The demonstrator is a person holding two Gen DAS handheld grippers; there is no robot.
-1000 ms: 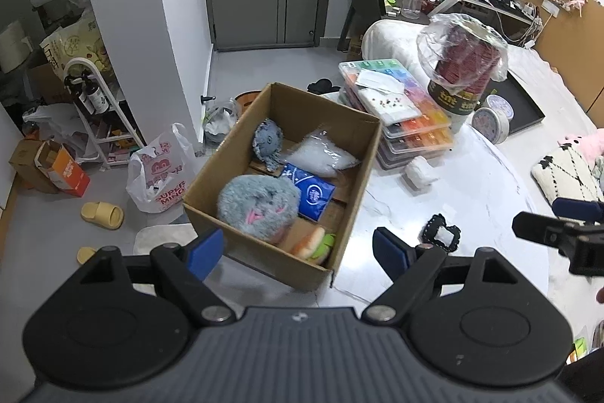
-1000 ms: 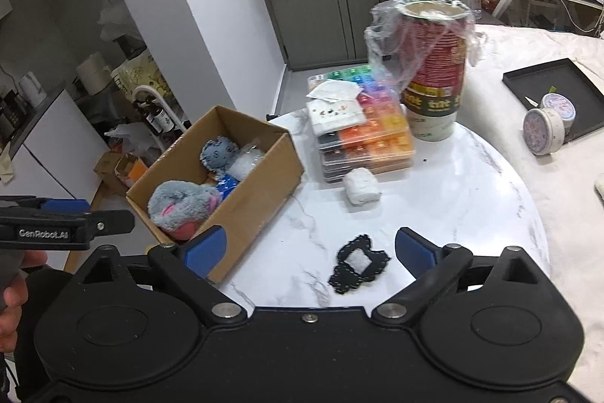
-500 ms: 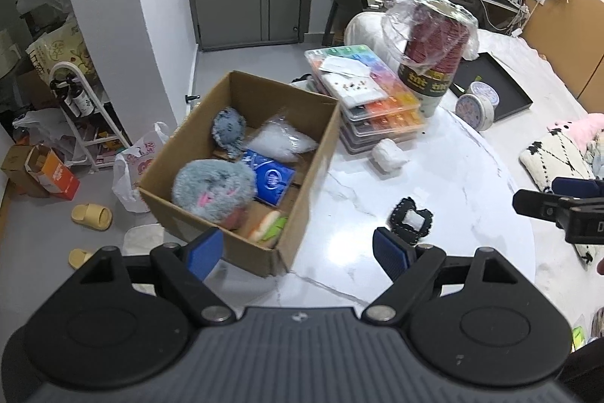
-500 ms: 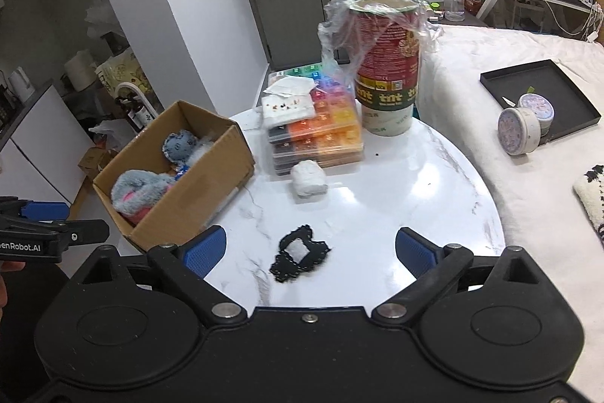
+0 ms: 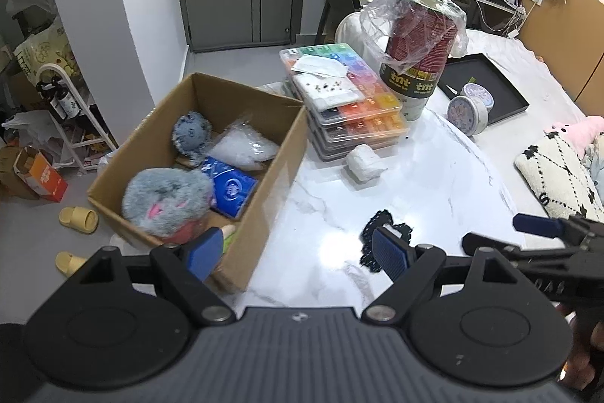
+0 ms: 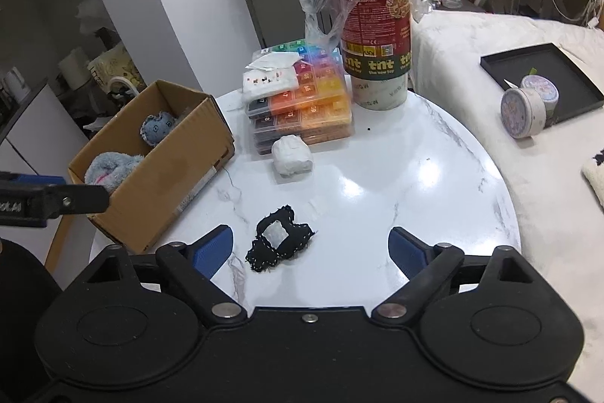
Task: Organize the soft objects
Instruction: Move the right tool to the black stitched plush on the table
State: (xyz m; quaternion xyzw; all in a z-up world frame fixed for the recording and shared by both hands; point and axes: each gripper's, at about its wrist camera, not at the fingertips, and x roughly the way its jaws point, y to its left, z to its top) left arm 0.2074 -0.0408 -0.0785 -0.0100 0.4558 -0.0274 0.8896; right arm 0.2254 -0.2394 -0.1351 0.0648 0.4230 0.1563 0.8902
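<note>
- Right wrist view: my right gripper (image 6: 308,247) hangs over the white marble tabletop (image 6: 415,176), jaws wide with nothing pressed between the pads; they have just been closing a little.
- The black fabric piece (image 6: 281,238) lies flat on the tabletop between my blue fingertips (image 6: 213,246), nearer the left one and touching neither. Its long axis runs from low on my left to higher on my right, and a pale square patch sits on its middle.
- Ahead of the right gripper, well beyond the black piece, a white soft bundle (image 6: 292,155) rests on the tabletop, touching the front of the stacked colourful organizer cases (image 6: 309,101). Its long axis lies crosswise to my fingers.
- A red canister wrapped in clear plastic (image 6: 375,29) stands upright just right of the cases.
- Left of the right gripper is the open cardboard box (image 6: 170,161), its long axis running away from me toward the far left.
- Left wrist view: my left gripper (image 5: 296,252) is wide and empty, hovering over the near corner of the box and the tabletop edge.
- Inside the box, a grey furry plush (image 5: 166,201) lies nearest my left gripper, and a small blue-grey plush (image 5: 190,135) further ahead.
- The black piece is partly hidden behind my left gripper's right fingertip.
</note>
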